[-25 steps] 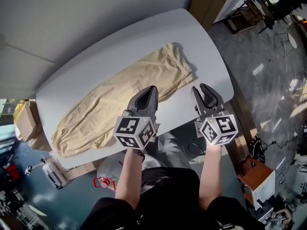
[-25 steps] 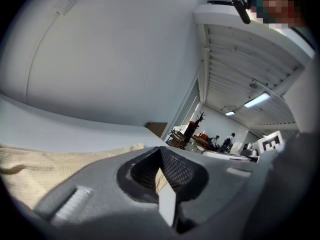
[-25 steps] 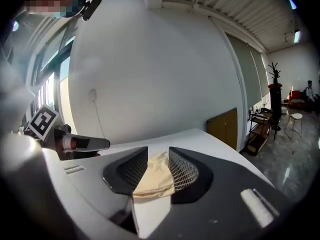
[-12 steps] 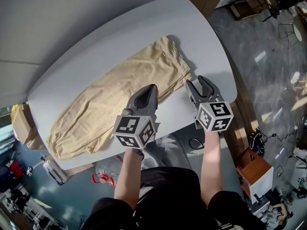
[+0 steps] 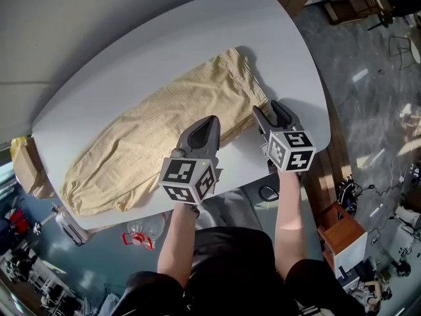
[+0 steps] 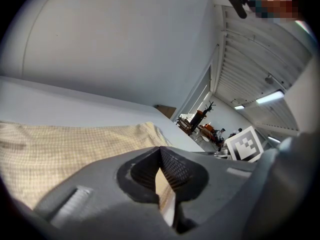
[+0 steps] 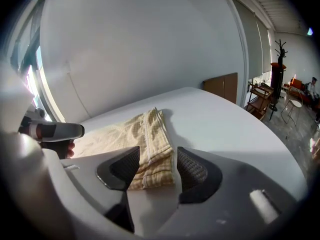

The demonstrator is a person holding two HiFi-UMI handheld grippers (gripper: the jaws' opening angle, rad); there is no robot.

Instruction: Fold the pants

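Observation:
Tan checked pants (image 5: 158,133) lie flat along the white table (image 5: 131,51), waistband at the right end. My left gripper (image 5: 210,120) hovers over the pants' near edge, close to the waist, its fingertips together and nothing between them. In the left gripper view (image 6: 160,149) the cloth (image 6: 75,149) spreads out below the jaws. My right gripper (image 5: 270,107) hangs over the waistband's near corner, and its jaws are opening. The right gripper view (image 7: 157,159) shows the waistband corner (image 7: 150,134) in the gap between the jaws, below them and untouched.
The table's rounded near edge (image 5: 250,176) runs just under both grippers. Cardboard boxes (image 5: 23,170) stand on the floor at the left, a wooden box (image 5: 339,232) at the right, and a clear bag (image 5: 141,232) lies below the table edge. A grey wall rises behind the table.
Both grippers have come down toward the pants' waist end. The right gripper's jaws have spread wider. The left jaws stay together.

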